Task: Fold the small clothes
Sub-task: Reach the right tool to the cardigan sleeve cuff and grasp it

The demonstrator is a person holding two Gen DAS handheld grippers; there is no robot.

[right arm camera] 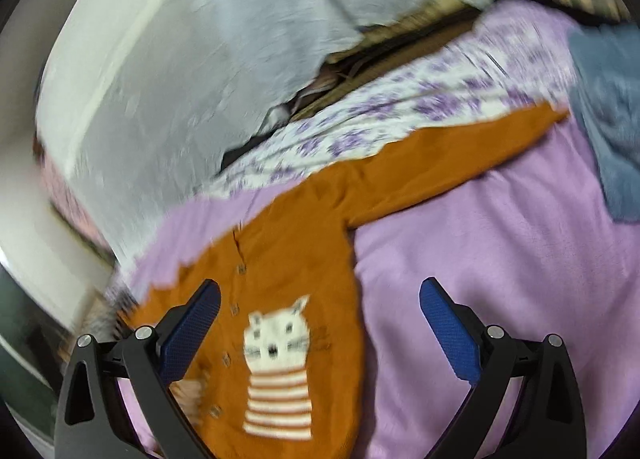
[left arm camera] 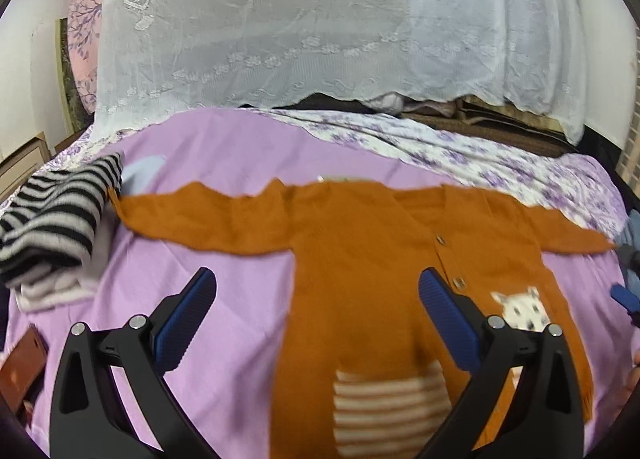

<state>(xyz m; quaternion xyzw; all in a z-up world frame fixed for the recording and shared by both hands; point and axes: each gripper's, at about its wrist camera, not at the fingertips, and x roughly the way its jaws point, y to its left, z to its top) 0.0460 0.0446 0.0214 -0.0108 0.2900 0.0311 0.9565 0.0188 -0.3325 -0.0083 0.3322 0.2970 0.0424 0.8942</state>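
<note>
Cardigan spread flat on the bed, both grippers above it.

I see the cardigan [left arm camera: 360, 259] lying on the bed [left arm camera: 224, 163] with sleeves out to either side. A folded pile [left arm camera: 60, 219] sits just beside its left sleeve, another garment [right arm camera: 608, 107] near the right sleeve's end. Behind hangs a lace drape [left arm camera: 320, 27]. My left gripper [left arm camera: 316, 291] and right gripper [right arm camera: 320, 299] gape wide.

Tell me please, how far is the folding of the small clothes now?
Done, it seems: a striped garment lies folded on the purple sheet. In hand: nothing is gripped; the left claw and the right claw are both open above the orange cardigan, which lies flat with both sleeves spread. Left: folding this cardigan, and probably the blue garment beside it.
</note>
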